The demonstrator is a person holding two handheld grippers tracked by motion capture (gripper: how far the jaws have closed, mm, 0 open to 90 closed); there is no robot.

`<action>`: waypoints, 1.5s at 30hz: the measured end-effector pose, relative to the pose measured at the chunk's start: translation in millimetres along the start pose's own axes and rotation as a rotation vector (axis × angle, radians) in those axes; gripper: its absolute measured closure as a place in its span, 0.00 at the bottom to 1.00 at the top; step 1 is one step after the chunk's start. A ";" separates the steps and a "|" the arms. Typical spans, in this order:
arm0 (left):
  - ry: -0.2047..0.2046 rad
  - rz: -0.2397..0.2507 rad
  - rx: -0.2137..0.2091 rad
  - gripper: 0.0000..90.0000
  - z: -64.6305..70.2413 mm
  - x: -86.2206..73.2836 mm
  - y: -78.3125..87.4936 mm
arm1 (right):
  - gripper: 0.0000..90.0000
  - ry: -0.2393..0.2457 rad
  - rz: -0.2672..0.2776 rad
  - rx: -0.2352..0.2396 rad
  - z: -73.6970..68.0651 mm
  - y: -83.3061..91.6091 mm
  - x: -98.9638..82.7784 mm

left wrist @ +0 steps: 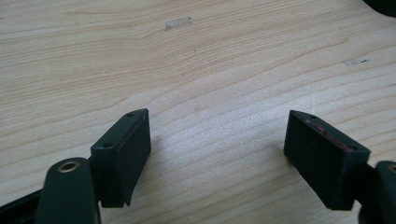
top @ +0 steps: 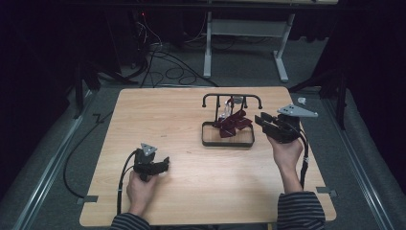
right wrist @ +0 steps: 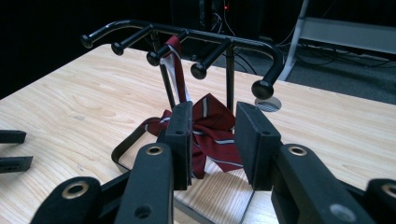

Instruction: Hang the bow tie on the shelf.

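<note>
A black peg rack (top: 232, 97) with a tray base (top: 227, 143) stands right of the table's middle. A maroon striped tie (top: 233, 123) hangs over one peg and bunches in the tray. My right gripper (top: 261, 120) is just right of the rack and points at the tie. In the right gripper view its jaws (right wrist: 214, 116) stand partly apart with the tie (right wrist: 212, 133) showing in the gap; the pads do not visibly press it. My left gripper (top: 165, 163) rests low at the front left, open (left wrist: 217, 126) over bare wood.
The wooden table (top: 158, 120) has free room left of the rack. A small strip of clear tape (left wrist: 179, 22) lies on the wood. Behind the table, cables (top: 167, 69) cross the floor beside a white frame (top: 244, 28). My left gripper's jaws (right wrist: 11, 149) show at the right gripper view's left edge.
</note>
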State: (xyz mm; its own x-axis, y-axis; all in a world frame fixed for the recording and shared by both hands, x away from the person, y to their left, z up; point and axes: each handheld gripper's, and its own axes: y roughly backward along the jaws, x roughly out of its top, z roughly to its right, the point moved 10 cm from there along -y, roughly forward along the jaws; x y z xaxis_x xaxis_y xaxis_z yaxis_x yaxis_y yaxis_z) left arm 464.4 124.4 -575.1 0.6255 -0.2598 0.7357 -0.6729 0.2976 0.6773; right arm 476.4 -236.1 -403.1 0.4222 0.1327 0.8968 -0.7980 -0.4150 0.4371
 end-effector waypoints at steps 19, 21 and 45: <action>0.002 0.001 0.000 0.26 0.1 0.1 -0.1 | 0.77 0.000 0.023 -0.006 1.2 14.7 -3.0; 0.002 0.001 0.000 0.26 0.1 0.1 -0.1 | 0.77 0.000 0.021 -0.007 1.3 16.2 -4.0; 0.002 0.001 -0.001 0.26 0.2 0.2 -0.2 | 0.77 -0.017 0.015 -0.004 1.4 26.6 -19.8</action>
State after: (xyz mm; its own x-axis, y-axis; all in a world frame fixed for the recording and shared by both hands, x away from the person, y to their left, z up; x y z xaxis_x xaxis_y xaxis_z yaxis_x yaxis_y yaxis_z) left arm 464.6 124.1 -575.1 0.6256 -0.2576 0.7364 -0.6733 0.2986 0.6764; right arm 447.4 -251.0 -409.3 0.4172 0.1110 0.9020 -0.8062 -0.4129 0.4237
